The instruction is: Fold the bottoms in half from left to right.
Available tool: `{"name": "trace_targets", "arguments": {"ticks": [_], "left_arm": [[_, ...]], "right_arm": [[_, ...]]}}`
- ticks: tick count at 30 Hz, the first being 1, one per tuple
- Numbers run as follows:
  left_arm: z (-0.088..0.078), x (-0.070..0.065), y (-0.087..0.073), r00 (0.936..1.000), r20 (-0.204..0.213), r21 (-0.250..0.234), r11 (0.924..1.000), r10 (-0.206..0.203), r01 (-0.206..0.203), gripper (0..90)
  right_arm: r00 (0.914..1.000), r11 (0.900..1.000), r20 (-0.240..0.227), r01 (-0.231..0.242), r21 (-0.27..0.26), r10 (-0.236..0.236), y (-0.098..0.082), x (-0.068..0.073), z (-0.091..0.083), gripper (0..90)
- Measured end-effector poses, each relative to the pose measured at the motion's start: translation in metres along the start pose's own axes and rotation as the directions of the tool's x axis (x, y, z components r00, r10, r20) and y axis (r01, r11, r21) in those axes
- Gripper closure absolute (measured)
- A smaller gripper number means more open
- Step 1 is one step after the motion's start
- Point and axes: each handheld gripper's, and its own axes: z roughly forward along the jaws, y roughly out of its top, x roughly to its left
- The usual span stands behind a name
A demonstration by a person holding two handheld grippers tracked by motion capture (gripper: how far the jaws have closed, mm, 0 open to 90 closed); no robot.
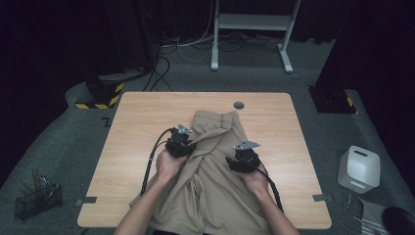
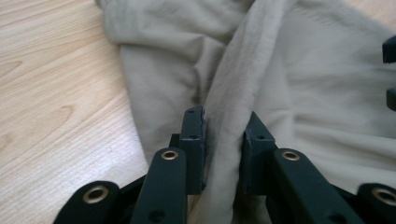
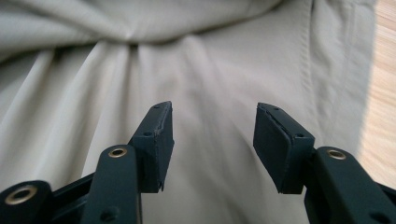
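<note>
Two grippers on the beige trousers (image 1: 215, 166): left gripper (image 2: 223, 140) grasping a fold, right gripper (image 3: 212, 140) released; bare table (image 1: 147, 112) toward ten o'clock.

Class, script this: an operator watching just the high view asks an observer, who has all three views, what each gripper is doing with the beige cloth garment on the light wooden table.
Operator: Does the left one hold cloth?
Observer: Yes. The left gripper is pinching a raised fold of the beige cloth garment between its jaws.
Operator: And the right?
Observer: The right gripper has its jaws apart with nothing between them, just above flat cloth.
Operator: What lies ahead of it?
Observer: A stitched seam along the garment's edge, beside the light wooden table.
</note>
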Motion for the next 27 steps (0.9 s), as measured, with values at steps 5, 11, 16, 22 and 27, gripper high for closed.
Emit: {"name": "trace_targets", "arguments": {"ticks": [5,11,16,22,27], "left_arm": [[-0.003,-0.008,0.003,0.9984,0.057,-0.02,0.9998,0.008,-0.007,87.6],[-0.001,-0.035,0.031,0.9818,0.19,-0.057,0.9983,0.005,0.006,87.8],[0.001,-0.051,0.05,0.9742,0.225,-0.092,0.9957,0.011,0.01,87.9],[0.033,-0.072,0.053,0.9685,0.249,-0.046,0.9989,0.001,0.011,87.7],[0.053,-0.081,0.051,0.9722,0.234,0.021,0.9997,0.004,-0.009,77.2]], "right_arm": [[0.9998,1.0,0.019,-0.005,0.009,0.005,-0.028,-0.007,-0.016,47.1],[0.9997,0.999,0.014,-0.021,-0.03,0.021,-0.037,-0.008,-0.013,46.5],[0.9997,0.999,0.013,-0.021,-0.039,0.022,-0.038,-0.008,-0.012,46.4],[0.9997,0.999,0.015,-0.021,-0.039,0.022,-0.038,-0.007,-0.012,46.1],[0.9997,0.999,0.015,-0.02,-0.038,0.021,-0.038,-0.008,-0.012,45.9]]}}
